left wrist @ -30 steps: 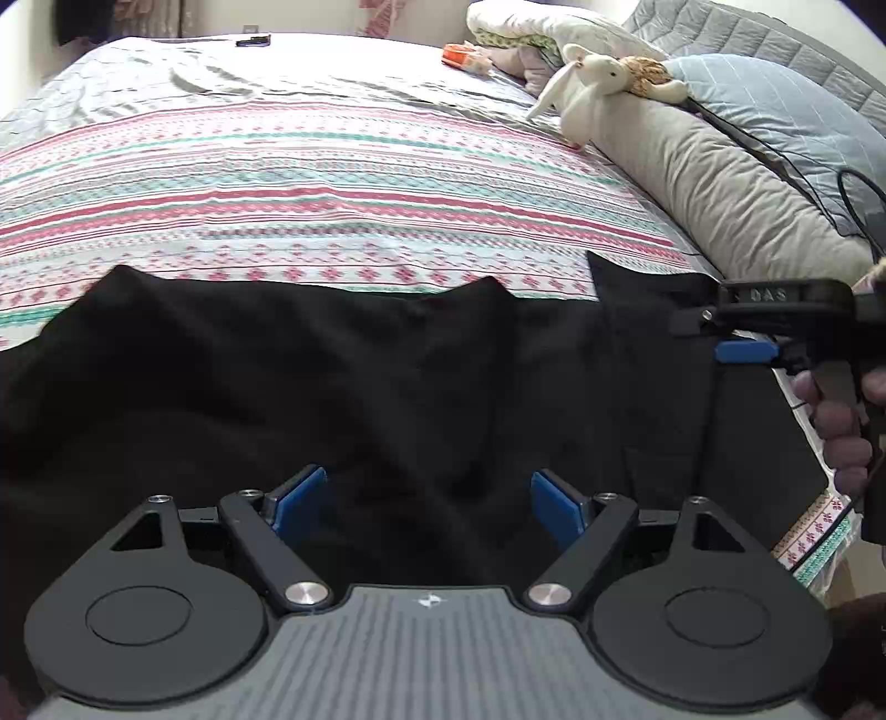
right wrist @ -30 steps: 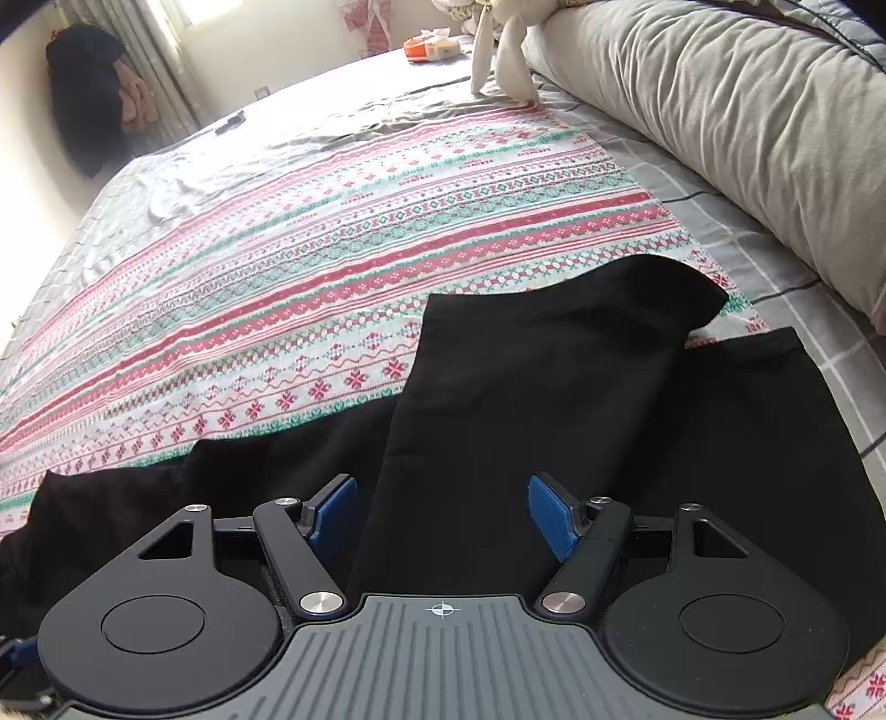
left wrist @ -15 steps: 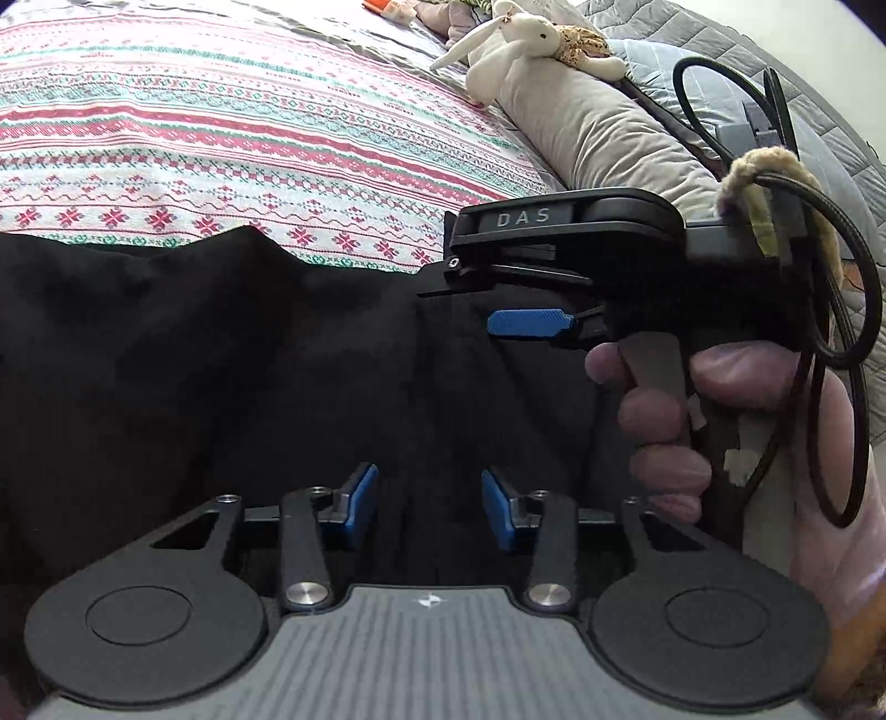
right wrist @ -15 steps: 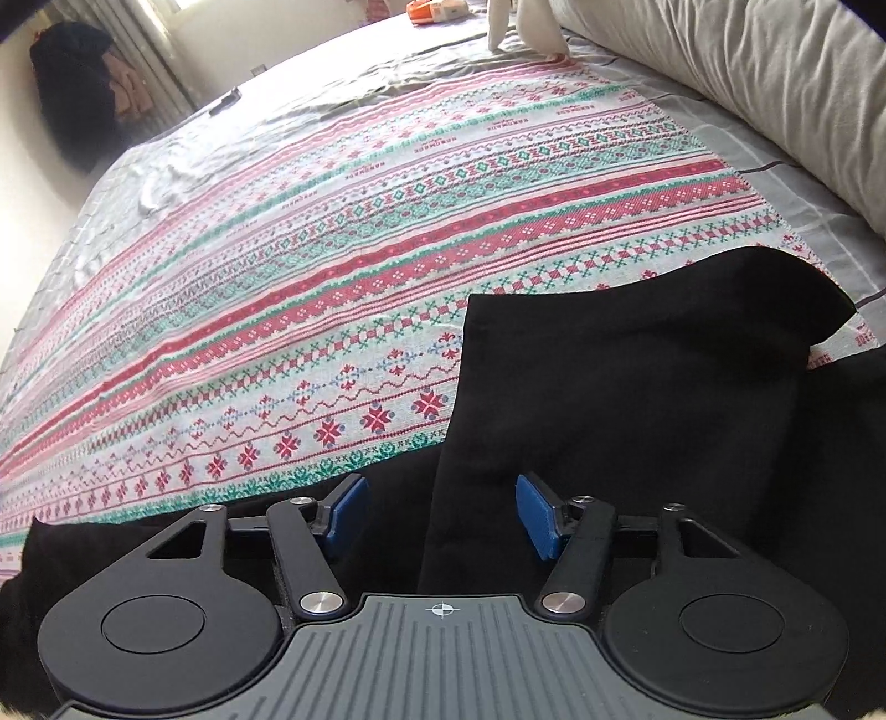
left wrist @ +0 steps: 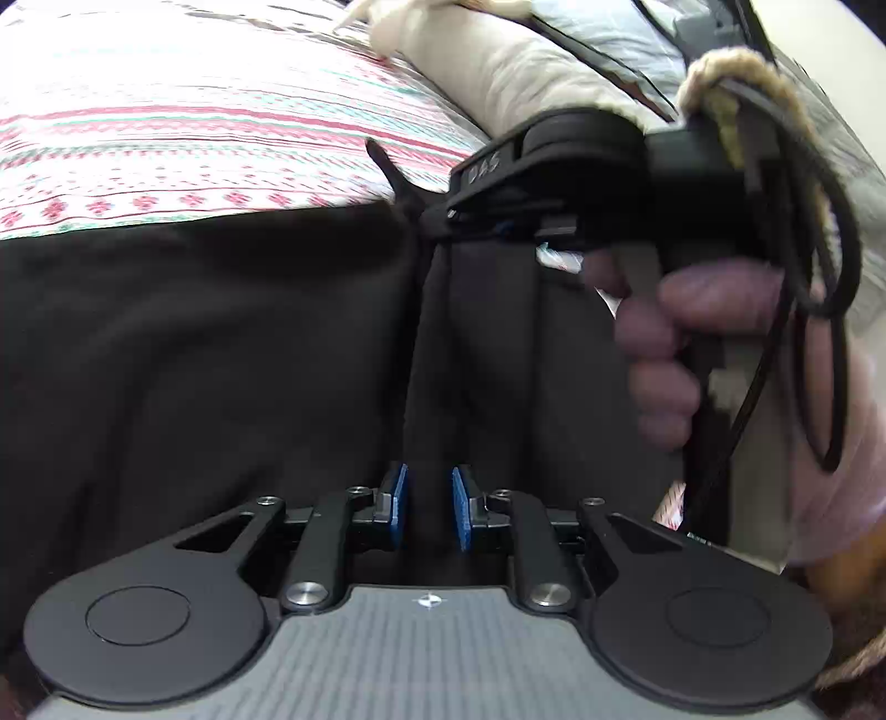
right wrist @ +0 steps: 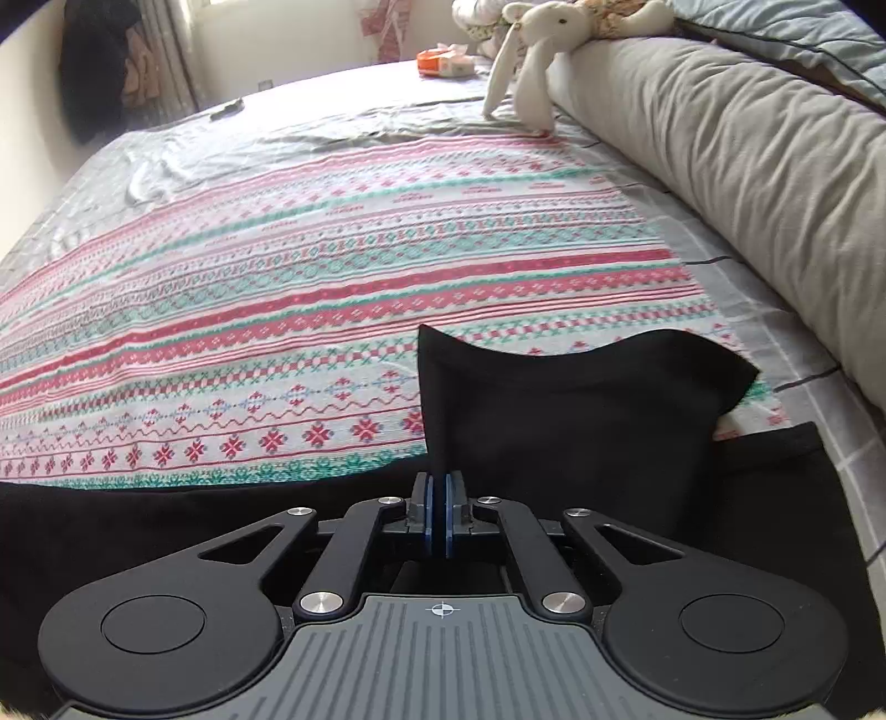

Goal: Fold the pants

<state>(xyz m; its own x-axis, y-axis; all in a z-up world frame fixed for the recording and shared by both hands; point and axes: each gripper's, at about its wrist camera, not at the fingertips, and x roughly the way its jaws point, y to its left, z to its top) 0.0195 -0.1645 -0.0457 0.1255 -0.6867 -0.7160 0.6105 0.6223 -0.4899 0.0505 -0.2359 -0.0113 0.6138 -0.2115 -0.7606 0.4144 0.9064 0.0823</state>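
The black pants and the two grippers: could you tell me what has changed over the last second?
The right gripper has just closed its jaws on a raised edge of the black pants. The left gripper moved in beside it, and its jaws have been closing around a fold of the pants, though a gap still shows between the pads. The patterned blanket and plush rabbit stayed put.
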